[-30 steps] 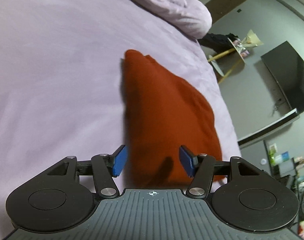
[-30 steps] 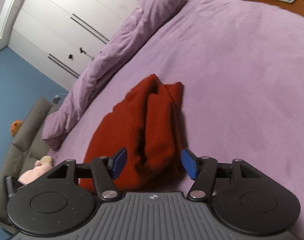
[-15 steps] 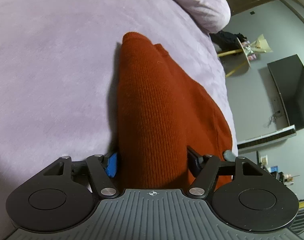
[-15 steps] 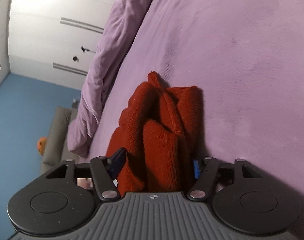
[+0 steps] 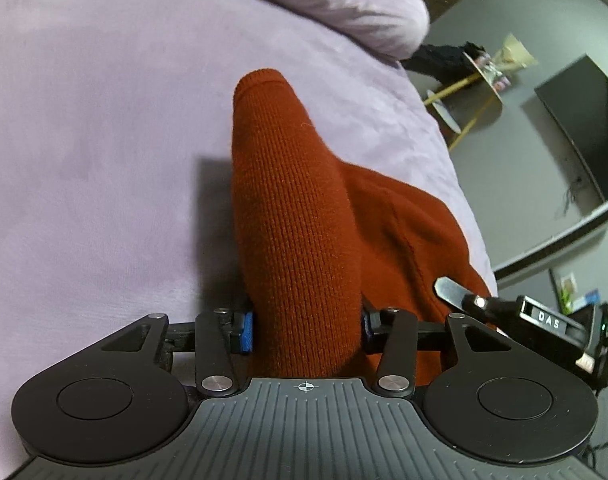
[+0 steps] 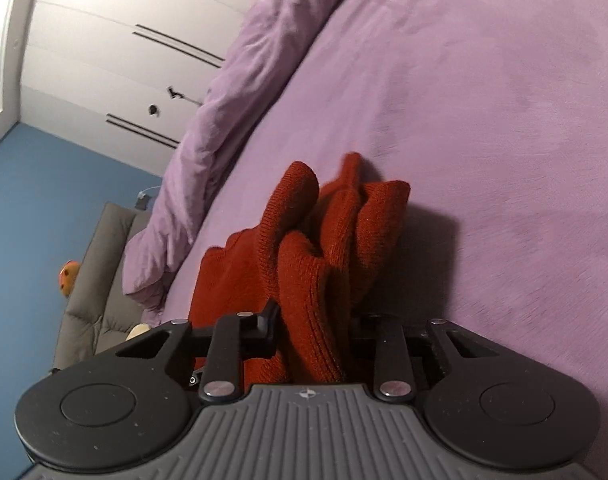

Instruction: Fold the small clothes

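left wrist view: the left gripper, jaws just closing, pinches a fold of the rust-red knitted garment on the lilac bedspread. right wrist view: the right gripper, also closing, clamps its bunched edge.

A lilac bedspread covers the bed, with a bunched duvet of the same colour along its far edge. Beyond it stand white wardrobe doors and a blue wall. A grey sofa sits low beside the bed, an orange toy on it. In the left wrist view a dark television hangs on a grey wall, near a small round table
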Demonstrator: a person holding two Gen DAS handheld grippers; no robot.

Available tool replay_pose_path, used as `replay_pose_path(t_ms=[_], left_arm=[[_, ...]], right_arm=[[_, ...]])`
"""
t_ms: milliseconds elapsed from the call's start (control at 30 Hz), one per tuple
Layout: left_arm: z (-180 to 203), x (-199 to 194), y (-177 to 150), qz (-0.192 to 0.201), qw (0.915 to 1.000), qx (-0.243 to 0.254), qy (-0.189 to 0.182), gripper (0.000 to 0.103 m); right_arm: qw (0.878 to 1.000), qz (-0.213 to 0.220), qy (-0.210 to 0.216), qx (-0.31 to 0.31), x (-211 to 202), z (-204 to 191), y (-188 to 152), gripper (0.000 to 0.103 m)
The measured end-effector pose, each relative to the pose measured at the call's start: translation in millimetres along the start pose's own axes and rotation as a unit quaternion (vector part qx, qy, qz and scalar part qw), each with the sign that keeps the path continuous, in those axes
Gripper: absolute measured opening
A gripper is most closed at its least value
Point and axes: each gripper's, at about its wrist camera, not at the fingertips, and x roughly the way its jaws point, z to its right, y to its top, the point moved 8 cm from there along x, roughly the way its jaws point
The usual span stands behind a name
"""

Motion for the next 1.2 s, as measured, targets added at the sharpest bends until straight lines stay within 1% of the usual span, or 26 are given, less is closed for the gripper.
replay_pose_path(t_ms=[267,467,567,733,833,900,933,967,1000,1067,1133,1200], left_arm=[[-11.8,-62.3,-4.9,-0.005,0.9984,0.017,0.053,0.050],[-40.0,-99.1,-19.5,-0.001,0.9968,0.012,0.079,0.050],[-55.4,-110.8,-31.2,-0.003,0.9960,0.008,0.089,0.050],[-76.8,-109.1,-51.4,-0.014,0.9945,0.000,0.104,0.050],[-81.5,-99.0,-61.8,-0.016,0.9919,0.020,0.125,0.052],[-85.6,-95.4,-66.2,-0.014,0.9903,0.030,0.135,0.057],[-88.4,-95.3,-66.9,-0.012,0.9904,0.026,0.135,0.061],[-92.9,-97.7,-67.3,-0.011,0.9910,0.013,0.132,0.062],[-95.8,-100.1,-66.8,-0.011,0.9918,-0.001,0.128,0.062],[-104.4,-109.7,-66.7,-0.001,0.9922,-0.029,0.122,0.063],[-108.4,-117.2,-64.2,0.014,0.9912,-0.036,0.126,0.063],[-107.1,-125.3,-60.6,0.036,0.9896,-0.031,0.135,0.063]], right_arm=[[0.999,-0.025,0.027,0.003,7.3,-37.2,-34.3,0.027],[0.998,-0.051,0.036,0.006,22.0,-57.8,-68.3,0.027],[0.998,-0.063,0.030,-0.001,28.8,-65.3,-85.4,0.027],[0.997,-0.077,-0.002,-0.015,39.5,-65.6,-108.6,0.027],[0.996,-0.072,-0.035,-0.037,41.2,-59.8,-113.1,0.028],[0.995,-0.065,-0.064,-0.031,40.6,-54.3,-110.5,0.035],[0.993,-0.059,-0.092,-0.033,37.1,-49.9,-107.4,0.042],[0.992,-0.054,-0.110,-0.040,33.0,-49.7,-105.9,0.046],[0.990,-0.043,-0.123,-0.054,26.1,-50.8,-102.2,0.046],[0.987,-0.008,-0.132,-0.093,12.3,-60.7,-94.8,0.048],[0.982,0.015,-0.131,-0.135,5.3,-75.5,-88.7,0.049],[0.980,0.008,-0.122,-0.157,13.7,-85.5,-87.4,0.049]])
